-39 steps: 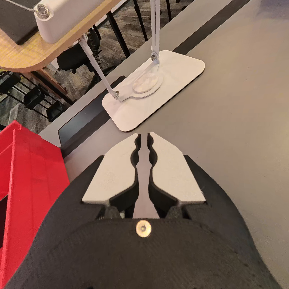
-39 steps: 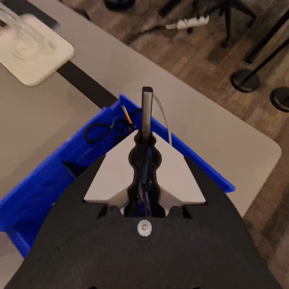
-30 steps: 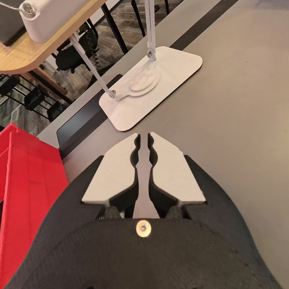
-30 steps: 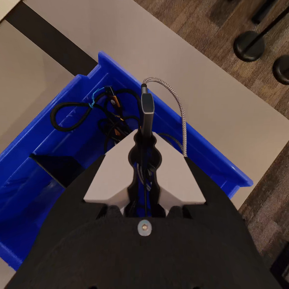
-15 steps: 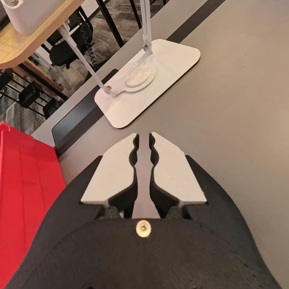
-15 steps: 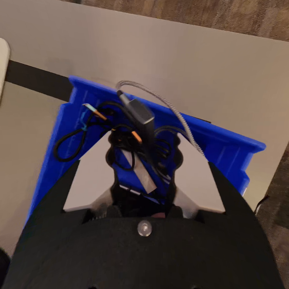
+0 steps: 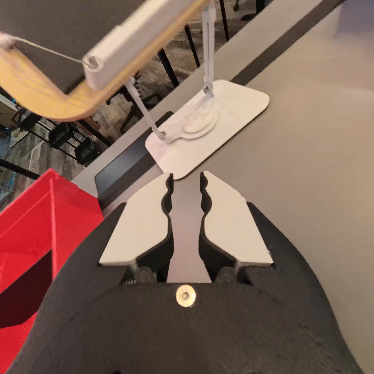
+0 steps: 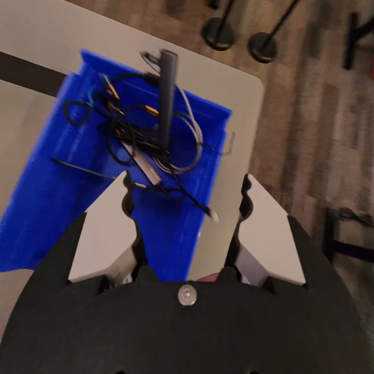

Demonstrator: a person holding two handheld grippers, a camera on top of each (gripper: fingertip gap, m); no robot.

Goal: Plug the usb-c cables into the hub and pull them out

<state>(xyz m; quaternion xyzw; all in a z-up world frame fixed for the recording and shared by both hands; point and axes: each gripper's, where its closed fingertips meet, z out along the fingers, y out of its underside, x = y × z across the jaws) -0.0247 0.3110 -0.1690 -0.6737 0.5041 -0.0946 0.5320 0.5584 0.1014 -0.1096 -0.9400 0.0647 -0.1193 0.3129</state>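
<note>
In the right wrist view, a dark grey hub [image 8: 167, 97] stands tilted on end in a blue bin [image 8: 50, 202], with its grey braided cable [image 8: 197, 137] looping beside it. Tangled black usb-c cables [image 8: 121, 129] with orange-tipped plugs and a flat silver adapter [image 8: 145, 168] lie in the same bin. My right gripper [image 8: 186, 178] is wide open and empty above the bin's near end. My left gripper [image 7: 186, 176] is slightly open and empty over the bare grey table, with no hub or cable in its view.
A white lamp base [image 7: 212, 131] stands just beyond the left gripper, with the lamp head above. A red bin [image 7: 30, 222] sits at its left. The table's edge [image 8: 257, 101] runs right of the blue bin, with black stand bases [image 8: 218, 36] on the floor beyond. One gripper's finger ends stand about 60 cm off the other's.
My right gripper opened and let go of the hub, which now rests in the blue bin, then drew back. My left gripper opened slightly and rose a little.
</note>
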